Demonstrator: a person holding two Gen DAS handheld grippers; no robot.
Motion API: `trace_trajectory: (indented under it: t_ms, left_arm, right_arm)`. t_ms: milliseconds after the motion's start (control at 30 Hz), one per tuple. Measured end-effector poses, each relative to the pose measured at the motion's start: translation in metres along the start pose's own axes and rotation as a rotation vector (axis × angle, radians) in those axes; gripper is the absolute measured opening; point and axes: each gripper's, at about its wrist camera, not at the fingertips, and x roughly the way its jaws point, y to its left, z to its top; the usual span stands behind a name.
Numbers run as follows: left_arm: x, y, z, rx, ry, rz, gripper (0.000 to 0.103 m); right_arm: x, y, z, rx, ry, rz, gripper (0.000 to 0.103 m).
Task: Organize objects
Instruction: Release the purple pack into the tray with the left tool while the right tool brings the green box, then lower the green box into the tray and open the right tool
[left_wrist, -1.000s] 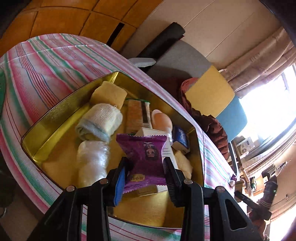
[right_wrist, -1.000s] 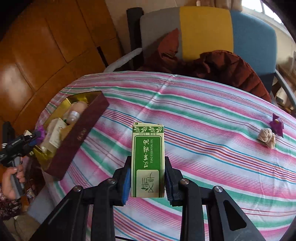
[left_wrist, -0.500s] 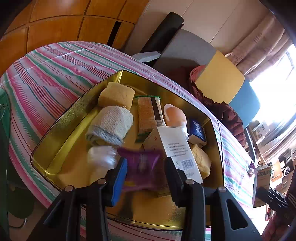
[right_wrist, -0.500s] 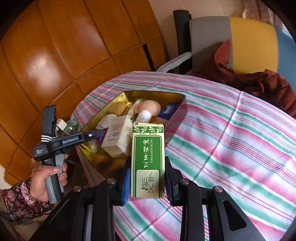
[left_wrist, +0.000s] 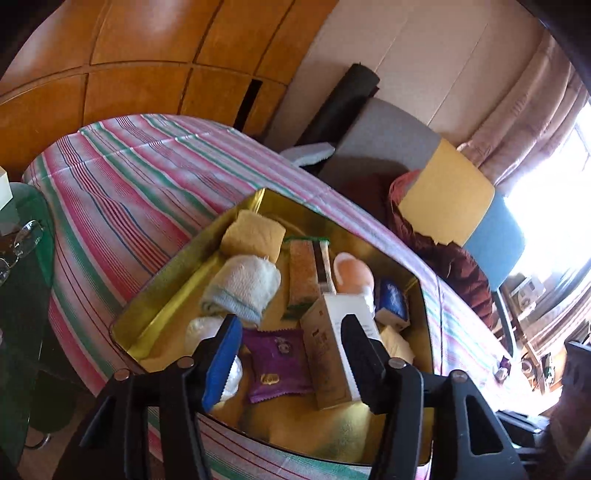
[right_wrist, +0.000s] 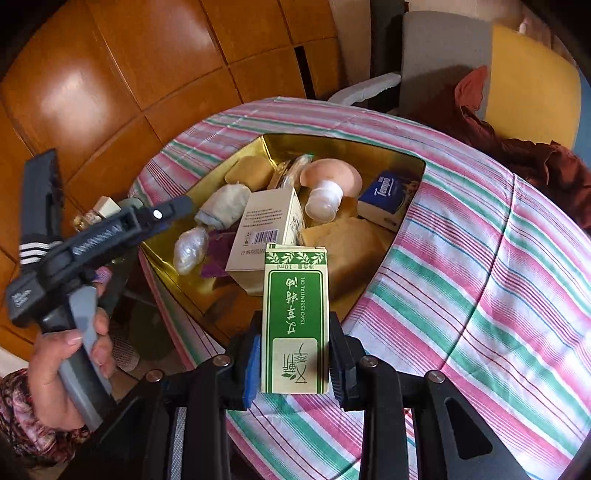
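The right gripper is clamping an upright green essential-oil box above the near edge of the gold tin. The left gripper is hovering over the tin's near side, jaws opening and gripping nothing; a purple packet is lying below them beside a white carton.
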Motion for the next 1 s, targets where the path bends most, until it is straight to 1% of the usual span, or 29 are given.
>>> trace_trajectory:
  t_ms: [167, 333, 467, 667, 767, 867, 933, 1000]
  left_arm:
    - [-0.004, 0.001, 0.005, -0.016, -0.01, -0.005, 0.058]
    - [-0.003, -0.003, 0.003, -0.006, 0.011, 0.008, 0.058]
    - [-0.001, -0.005, 0.001, -0.002, 0.028, 0.008, 0.058]
    - [0.0, -0.007, -0.001, 0.002, 0.03, 0.004, 0.058]
    - [0.0, -0.007, -0.001, 0.001, 0.032, 0.006, 0.058]
    - [0.001, -0.006, -0.001, 0.001, 0.035, 0.008, 0.058]
    - [0.001, -0.007, -0.002, 0.002, 0.036, 0.009, 0.058]
    - [0.002, -0.007, -0.003, 0.005, 0.041, 0.01, 0.058]
  right_arm:
    - [0.012, 0.006, 0.009, 0.022, 0.025, -0.043, 0.031]
    - [0.023, 0.011, 0.015, 0.041, 0.046, -0.079, 0.031]
    - [0.034, 0.015, 0.017, 0.043, 0.077, -0.132, 0.031]
    - [0.048, 0.018, 0.019, 0.058, 0.091, -0.128, 0.032]
    - [0.05, 0.022, 0.018, 0.049, 0.091, -0.104, 0.032]
    - [0.046, 0.026, 0.016, 0.023, 0.072, -0.111, 0.039]
    - [0.041, 0.027, 0.014, 0.012, 0.052, -0.121, 0.046]
    - [0.035, 0.026, 0.012, 0.008, 0.037, -0.128, 0.046]
